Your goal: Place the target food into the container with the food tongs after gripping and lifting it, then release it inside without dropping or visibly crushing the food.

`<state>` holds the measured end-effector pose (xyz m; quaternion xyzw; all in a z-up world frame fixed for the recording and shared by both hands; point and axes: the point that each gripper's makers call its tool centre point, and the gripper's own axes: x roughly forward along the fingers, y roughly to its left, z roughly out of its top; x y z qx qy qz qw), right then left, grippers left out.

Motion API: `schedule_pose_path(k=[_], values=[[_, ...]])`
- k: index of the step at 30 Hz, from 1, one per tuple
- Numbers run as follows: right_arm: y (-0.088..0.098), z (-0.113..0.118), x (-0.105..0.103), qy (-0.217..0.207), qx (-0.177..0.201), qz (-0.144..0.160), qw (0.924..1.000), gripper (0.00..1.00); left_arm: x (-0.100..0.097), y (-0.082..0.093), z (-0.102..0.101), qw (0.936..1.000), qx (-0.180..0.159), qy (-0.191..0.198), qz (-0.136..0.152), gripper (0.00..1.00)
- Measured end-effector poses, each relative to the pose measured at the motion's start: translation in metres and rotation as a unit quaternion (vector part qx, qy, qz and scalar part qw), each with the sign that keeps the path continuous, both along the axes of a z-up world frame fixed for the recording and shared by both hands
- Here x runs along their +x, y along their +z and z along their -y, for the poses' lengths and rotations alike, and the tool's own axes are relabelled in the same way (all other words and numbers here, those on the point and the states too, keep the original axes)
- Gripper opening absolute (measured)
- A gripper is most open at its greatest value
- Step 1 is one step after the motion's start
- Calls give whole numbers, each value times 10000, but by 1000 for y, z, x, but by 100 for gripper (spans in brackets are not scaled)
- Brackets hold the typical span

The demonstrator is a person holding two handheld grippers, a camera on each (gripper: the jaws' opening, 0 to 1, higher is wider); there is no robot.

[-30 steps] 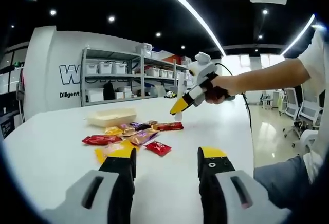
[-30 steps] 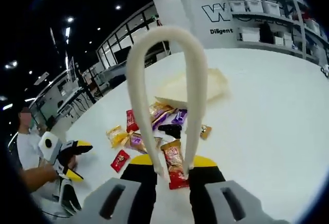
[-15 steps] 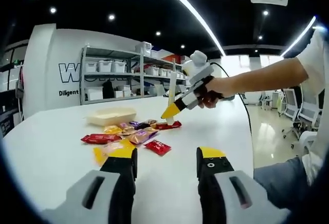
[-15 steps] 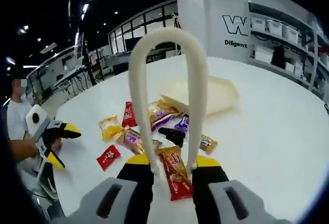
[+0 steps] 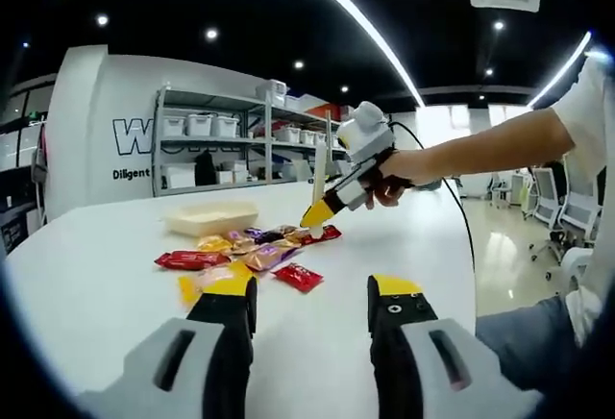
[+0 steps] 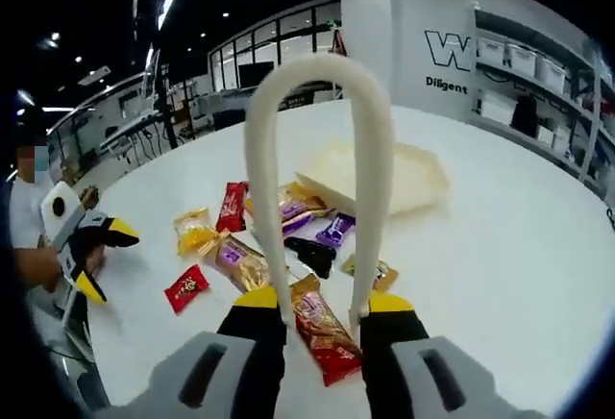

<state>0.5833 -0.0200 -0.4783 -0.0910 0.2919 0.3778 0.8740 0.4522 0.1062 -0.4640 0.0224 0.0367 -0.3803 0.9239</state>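
Note:
My right gripper [image 6: 322, 302] is shut on cream food tongs [image 6: 317, 83], whose loop rises in front of the camera. The tongs' lower ends hang over a red snack packet [image 6: 325, 334] at the near edge of a pile of wrapped snacks [image 6: 279, 241]. Behind the pile lies a shallow cream container [image 6: 404, 174]. In the left gripper view, a hand holds the right gripper [image 5: 319, 211] with the tongs [image 5: 320, 174] just above the snacks [image 5: 250, 251], to the right of the container [image 5: 209, 217]. My left gripper [image 5: 312, 289] is open, holds nothing, and is short of the pile.
Everything lies on a wide white table [image 5: 115, 284]. In the right gripper view the left gripper [image 6: 104, 260] is open in a person's hand at the table's left edge. Shelves with bins [image 5: 207, 150] stand beyond the table. Office chairs [image 5: 567, 212] are at the right.
The right gripper with the tongs has moved a little left and down toward the snack pile. The left gripper and the snacks have stayed where they were.

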Motion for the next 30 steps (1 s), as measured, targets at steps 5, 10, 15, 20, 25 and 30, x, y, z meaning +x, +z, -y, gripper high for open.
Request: schedule_pose_path(k=[5, 10, 15, 20, 25, 30], values=[[-6, 0, -8, 124, -190, -18, 9997, 25, 0, -1, 1, 10000, 20, 10, 3, 44], [-8, -2, -10, 202, -220, 33, 9995, 18, 0, -1, 1, 10000, 46, 13, 1, 44], [-8, -2, -10, -26, -271, 6, 9996, 13, 0, -2, 1, 10000, 52, 8, -13, 44], [7, -9, -12, -98, 248, -51, 9996, 14, -1, -2, 2, 10000, 74, -3, -11, 44], [52, -12, 4, -317, 826, 107, 9960, 15, -2, -1, 3, 10000, 16, -71, -13, 44], [78, -11, 32, -490, 732, 488, 9949, 15, -3, 1, 4, 10000, -41, -87, 4, 45]])
